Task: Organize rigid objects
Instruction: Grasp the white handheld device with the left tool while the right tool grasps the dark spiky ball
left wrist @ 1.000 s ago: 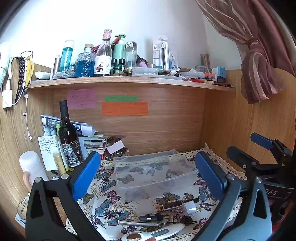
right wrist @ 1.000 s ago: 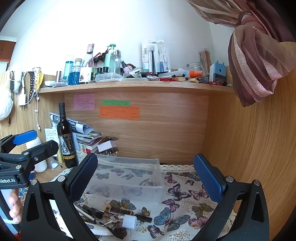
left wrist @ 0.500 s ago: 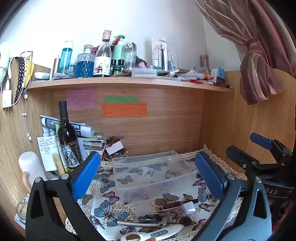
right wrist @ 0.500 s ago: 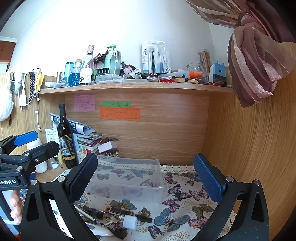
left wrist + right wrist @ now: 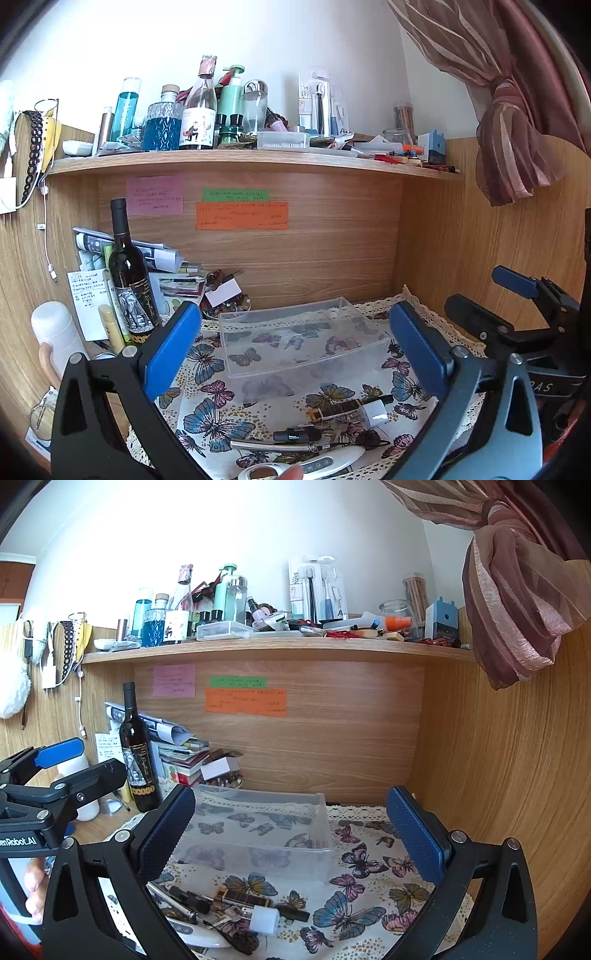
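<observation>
A clear plastic bin (image 5: pixel 295 341) (image 5: pixel 258 827) stands empty on the butterfly cloth (image 5: pixel 210 421) (image 5: pixel 354 904). In front of it lies a small pile: a brown tube with a white cap (image 5: pixel 349 409) (image 5: pixel 245 901), a black pen-like piece (image 5: pixel 295 434) (image 5: pixel 188 897), a metal pen (image 5: pixel 269 446) and a white thermometer (image 5: pixel 325 461). My left gripper (image 5: pixel 295 347) hovers open above the pile and holds nothing. My right gripper (image 5: pixel 291 830) is open too, empty, to the right of the pile. Each gripper shows at the other view's edge.
A wine bottle (image 5: pixel 129 273) (image 5: pixel 138 753), stacked papers and books (image 5: pixel 162 266), a white flask (image 5: pixel 55 336) and a bead bowl (image 5: pixel 225 306) crowd the back left. An overhead shelf (image 5: pixel 240 158) carries several bottles. Wood panels close the back and right; a curtain (image 5: pixel 517 590) hangs upper right.
Both grippers have drawn back and risen very slightly, so the bin and the pile sit a bit lower in view. Nothing was grasped or released.
</observation>
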Demonstrator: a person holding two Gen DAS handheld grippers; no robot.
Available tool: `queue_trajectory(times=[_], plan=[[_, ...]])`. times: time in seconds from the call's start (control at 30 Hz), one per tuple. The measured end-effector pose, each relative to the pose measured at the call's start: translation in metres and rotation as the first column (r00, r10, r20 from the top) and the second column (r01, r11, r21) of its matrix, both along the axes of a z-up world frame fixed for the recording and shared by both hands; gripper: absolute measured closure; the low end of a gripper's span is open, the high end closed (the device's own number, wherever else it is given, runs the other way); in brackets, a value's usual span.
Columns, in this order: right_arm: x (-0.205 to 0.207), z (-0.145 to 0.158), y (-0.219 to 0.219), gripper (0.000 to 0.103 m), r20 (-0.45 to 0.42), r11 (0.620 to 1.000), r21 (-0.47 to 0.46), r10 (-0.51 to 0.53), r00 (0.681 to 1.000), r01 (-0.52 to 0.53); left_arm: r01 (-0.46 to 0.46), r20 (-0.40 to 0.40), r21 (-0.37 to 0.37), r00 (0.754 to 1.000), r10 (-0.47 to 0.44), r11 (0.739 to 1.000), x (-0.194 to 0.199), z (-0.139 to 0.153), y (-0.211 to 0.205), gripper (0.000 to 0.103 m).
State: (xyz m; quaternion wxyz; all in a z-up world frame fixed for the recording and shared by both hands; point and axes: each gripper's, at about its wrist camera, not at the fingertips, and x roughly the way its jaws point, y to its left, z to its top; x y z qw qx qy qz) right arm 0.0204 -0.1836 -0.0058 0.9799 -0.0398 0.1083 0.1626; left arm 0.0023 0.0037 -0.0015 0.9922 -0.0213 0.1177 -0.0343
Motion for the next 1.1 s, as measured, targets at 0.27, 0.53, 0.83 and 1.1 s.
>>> queue_trajectory(times=[0.27,0.53,0.83,1.1], plan=[[0.016,-0.017,0.001,0.005,-0.086,1.000,0.017,0.022,0.996,-0.021,-0.009,-0.083,-0.024,0.997,0.006,1.000,0.013,-0.021,0.014,0.016],[0.032,-0.052,0.002,0.035,-0.230,0.999,-0.027,0.019,0.973,-0.026,-0.013,-0.260,-0.031,0.965,0.004,0.999,0.024,-0.072,0.028,0.021],[0.040,-0.099,0.014,0.047,-0.407,0.994,-0.054,0.064,0.911,-0.094,-0.006,-0.440,-0.066,0.898,-0.024,0.998,0.023,-0.134,0.033,0.021],[0.036,-0.132,0.017,0.047,-0.514,0.988,-0.058,0.096,0.852,-0.146,0.045,-0.528,-0.062,0.846,-0.071,0.997,0.024,-0.166,0.028,0.021]])
